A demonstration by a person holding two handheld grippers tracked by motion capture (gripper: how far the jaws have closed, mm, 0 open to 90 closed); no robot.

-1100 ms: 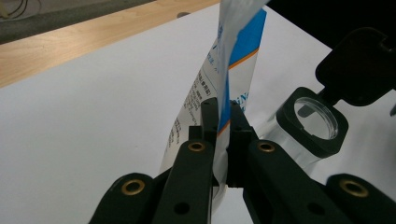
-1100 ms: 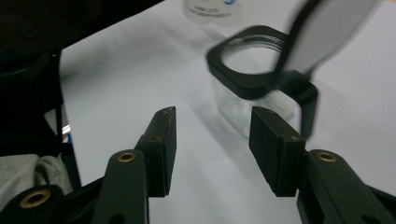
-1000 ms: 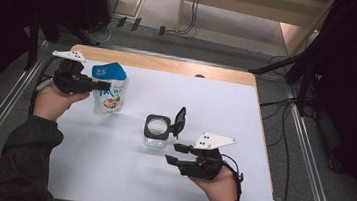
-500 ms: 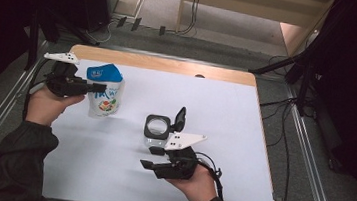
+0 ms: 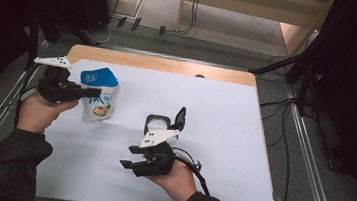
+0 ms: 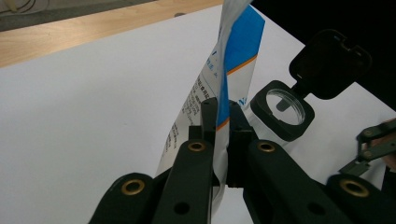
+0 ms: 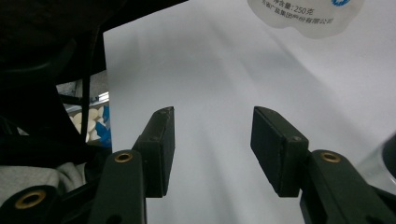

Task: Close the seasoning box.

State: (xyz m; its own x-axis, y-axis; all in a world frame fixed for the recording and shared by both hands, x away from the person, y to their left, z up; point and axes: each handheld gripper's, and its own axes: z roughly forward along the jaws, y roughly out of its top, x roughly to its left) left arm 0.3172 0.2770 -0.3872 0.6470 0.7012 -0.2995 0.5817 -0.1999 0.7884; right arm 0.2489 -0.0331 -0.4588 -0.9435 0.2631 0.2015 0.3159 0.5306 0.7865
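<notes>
Left gripper [image 5: 86, 91] clamped on the pouch [image 5: 99, 97], held upright near the table's [image 5: 225, 115] left edge, fingers [image 6: 208, 122] pinching its thin side. Right gripper [image 5: 129, 156] near the front, just in front of the open-lidded jar [image 5: 158, 123], fingers [image 7: 161, 144] apart, nothing between, resting on white table

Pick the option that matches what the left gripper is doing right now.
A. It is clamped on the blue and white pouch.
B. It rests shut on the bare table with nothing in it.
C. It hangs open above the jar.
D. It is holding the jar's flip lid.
A: in the left gripper view the left gripper has its jaws pinched on the edge of the blue and white pouch, which stands upright beside the open jar.
</notes>
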